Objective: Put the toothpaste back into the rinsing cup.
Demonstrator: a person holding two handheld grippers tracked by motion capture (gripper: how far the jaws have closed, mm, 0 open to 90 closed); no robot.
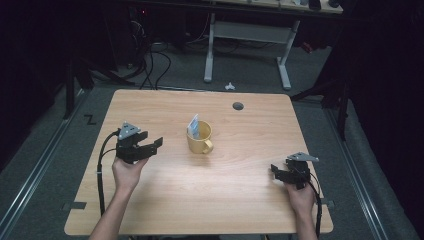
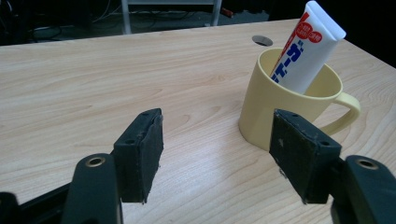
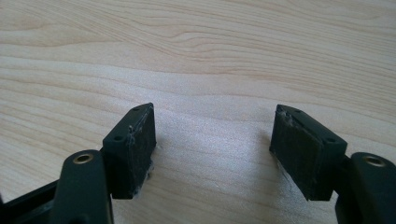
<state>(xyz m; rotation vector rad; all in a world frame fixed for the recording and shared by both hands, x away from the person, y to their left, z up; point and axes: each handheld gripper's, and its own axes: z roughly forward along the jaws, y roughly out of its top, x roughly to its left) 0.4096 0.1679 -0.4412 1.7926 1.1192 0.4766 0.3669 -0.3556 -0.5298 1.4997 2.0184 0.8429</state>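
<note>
Forearms come in from the near edge of the table [image 1: 165, 210], and you hold a gripper in each hand, both low over the wood. Your right gripper [image 1: 278, 172] sits near the right edge, well apart from everything; in the right gripper view its jaws stand apart with nothing but bare wood grain between them, so it looks parked, out of the way and ready to help only if called. Your left gripper [image 1: 153, 146] is on the left side and points toward the middle of the table; its jaws are also apart and empty, and in the left gripper view the mug [image 2: 285, 109] lies just beyond and to the right of the right-hand pad. That aim suggests you are lining up on the mug or on what it carries, though nothing is touched yet. The mug is yellow, stands upright near the table's centre, and its handle [image 2: 343, 112] points toward your near side in the high view, which leaves the body or rim free for a grasp from the left. Inside it a white tube [image 2: 306, 46] with red and blue print leans against the rim, cap end up, sticking well out above the lip; the lean is simply how the mug's wall props it, and it gives you a free length to pinch. Farther off, a grommet hole [image 1: 238, 106] sits in the tabletop beyond the mug, and behind the table a desk frame [image 1: 247, 50] stands on the floor.
</note>
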